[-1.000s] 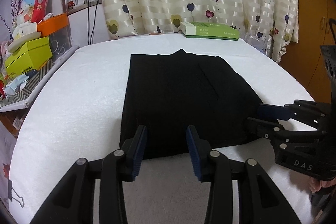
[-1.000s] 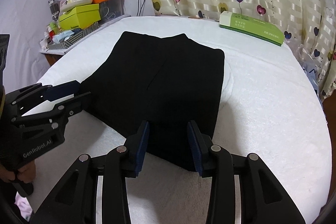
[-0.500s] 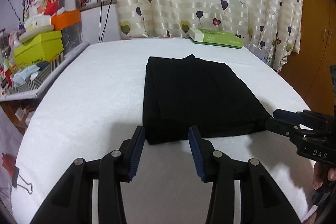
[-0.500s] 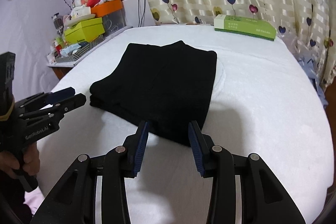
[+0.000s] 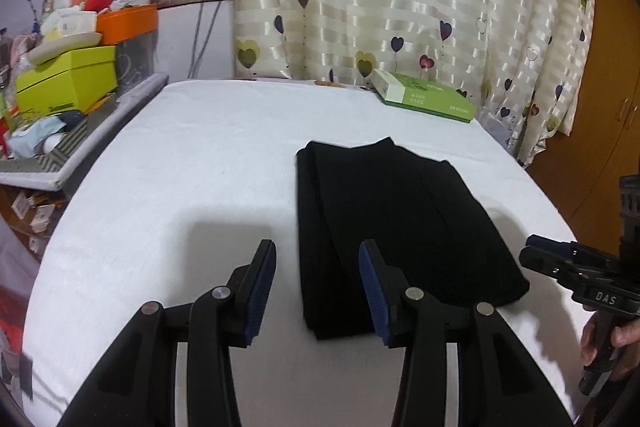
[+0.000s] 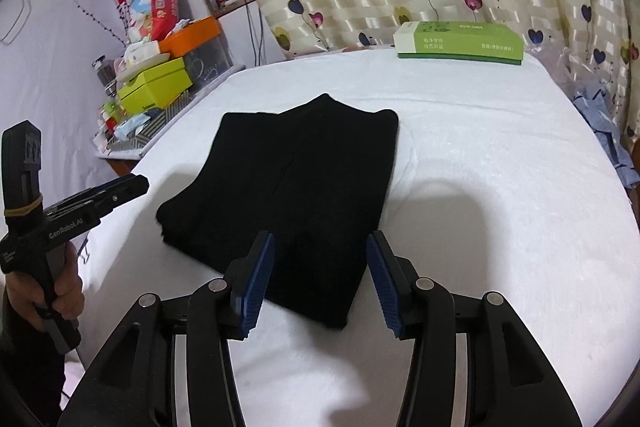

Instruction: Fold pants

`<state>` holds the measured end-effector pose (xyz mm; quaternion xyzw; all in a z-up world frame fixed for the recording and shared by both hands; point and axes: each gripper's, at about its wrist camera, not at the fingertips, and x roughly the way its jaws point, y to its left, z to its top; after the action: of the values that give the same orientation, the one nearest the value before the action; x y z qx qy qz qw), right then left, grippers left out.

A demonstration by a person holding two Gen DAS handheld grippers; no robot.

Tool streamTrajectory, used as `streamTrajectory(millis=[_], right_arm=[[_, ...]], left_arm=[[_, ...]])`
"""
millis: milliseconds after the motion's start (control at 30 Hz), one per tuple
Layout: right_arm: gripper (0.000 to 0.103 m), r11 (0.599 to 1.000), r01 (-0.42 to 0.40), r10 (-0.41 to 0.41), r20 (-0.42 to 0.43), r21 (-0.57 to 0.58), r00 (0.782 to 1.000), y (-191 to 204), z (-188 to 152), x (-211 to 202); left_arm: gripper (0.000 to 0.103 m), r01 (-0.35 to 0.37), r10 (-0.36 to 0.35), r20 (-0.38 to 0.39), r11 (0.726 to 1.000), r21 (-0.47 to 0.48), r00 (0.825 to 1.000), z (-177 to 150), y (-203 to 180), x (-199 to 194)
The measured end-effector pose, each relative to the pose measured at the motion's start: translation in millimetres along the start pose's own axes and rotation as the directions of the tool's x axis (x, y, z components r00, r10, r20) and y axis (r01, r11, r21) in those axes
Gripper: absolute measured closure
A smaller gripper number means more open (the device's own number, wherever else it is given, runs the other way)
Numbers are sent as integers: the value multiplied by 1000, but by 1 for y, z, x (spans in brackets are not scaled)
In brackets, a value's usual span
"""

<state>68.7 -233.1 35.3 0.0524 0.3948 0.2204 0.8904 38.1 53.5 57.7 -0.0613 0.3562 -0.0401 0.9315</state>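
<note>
Left wrist view is showing the left gripper (image 5: 318, 281) hovering with jaws apart, the folded black pants (image 5: 394, 227) lying just beyond them. The right gripper (image 6: 320, 277) is hanging likewise, jaws apart and holding nothing, likely because the fold looks finished.

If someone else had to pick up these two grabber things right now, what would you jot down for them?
Left gripper: open, holding nothing, above the near left edge of the pants.
Right gripper: open, holding nothing, above the near right corner of the pants.
Black pants: folded into a compact rectangle, lying flat on the white-covered table, touched by neither gripper.
Green box: at the far edge of the table, apart from the pants.
Done: the pants look folded and set down.
Left: probably little. Check that the edges line up, and fold once more only if a smaller bundle is wanted.
</note>
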Motion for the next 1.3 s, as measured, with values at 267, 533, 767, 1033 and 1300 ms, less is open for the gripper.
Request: streamTrajectory(millis=[267,533,767,1033,1300], right_arm=[[54,997,-40,43,-37,62,998,-23,22,30],[54,996,-40,48,-95,81,994,-34,30,61],[54,995,-48,56,-90,86,994,-34,34,68],[67,994,-53,61,-89,93,994,-33,36,69],[87,992,-86,92,-61,92,994,-28,43,60]], left_arm=[[57,79,-82,-99,996,-35,992,20,9,52],[56,124,-136,-155,989,-86,979,19,12,82],[48,170,-193,-140,972,-162,971,17,21,92],[68,160,-184,-129,971,-178,975,17,19,88],[82,142,-158,-95,977,-160,983,28,12,74]])
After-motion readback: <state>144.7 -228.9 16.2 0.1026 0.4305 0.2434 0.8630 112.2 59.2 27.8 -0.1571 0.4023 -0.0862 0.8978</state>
